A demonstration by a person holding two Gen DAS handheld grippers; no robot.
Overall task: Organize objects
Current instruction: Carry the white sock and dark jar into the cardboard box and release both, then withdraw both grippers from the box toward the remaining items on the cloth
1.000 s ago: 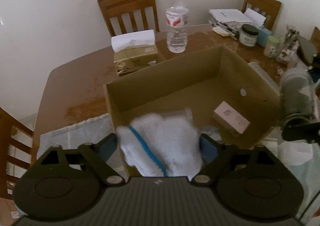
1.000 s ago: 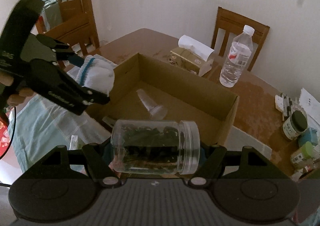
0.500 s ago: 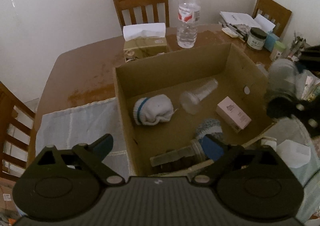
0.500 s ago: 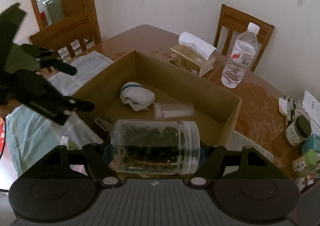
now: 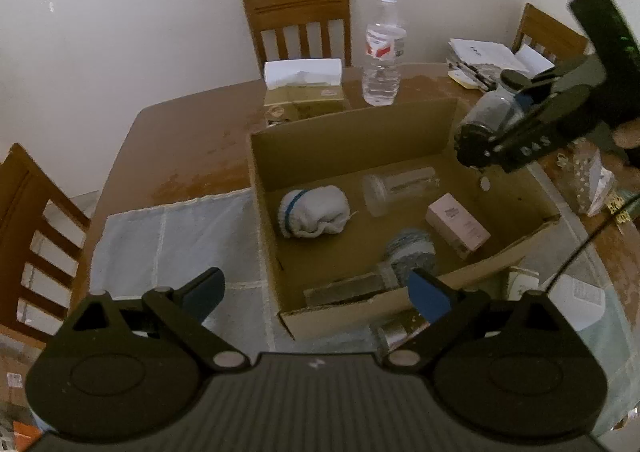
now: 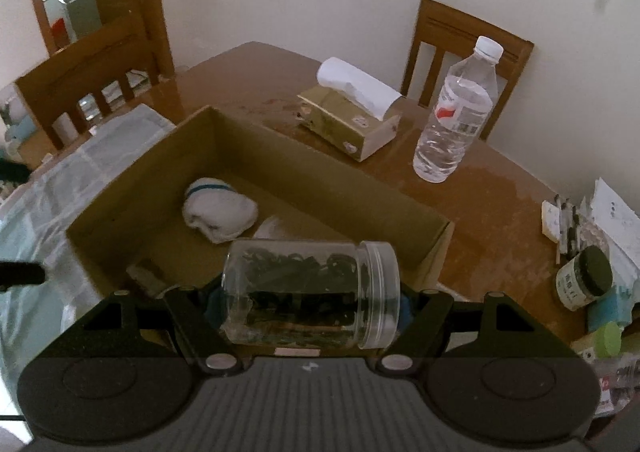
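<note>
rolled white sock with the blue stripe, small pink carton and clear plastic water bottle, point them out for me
rolled white sock with the blue stripe [image 5: 314, 211], left wrist view, middle of the roll
small pink carton [image 5: 458, 225], left wrist view, its top face
clear plastic water bottle [image 6: 456, 120], right wrist view, on its label

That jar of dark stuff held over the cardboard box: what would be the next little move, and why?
Probably lower the jar into the cardboard box and let go. The right gripper grips it sideways above the near edge, and the rolled sock leaves bare floor beside it. The left gripper is open with nothing in it.
</note>
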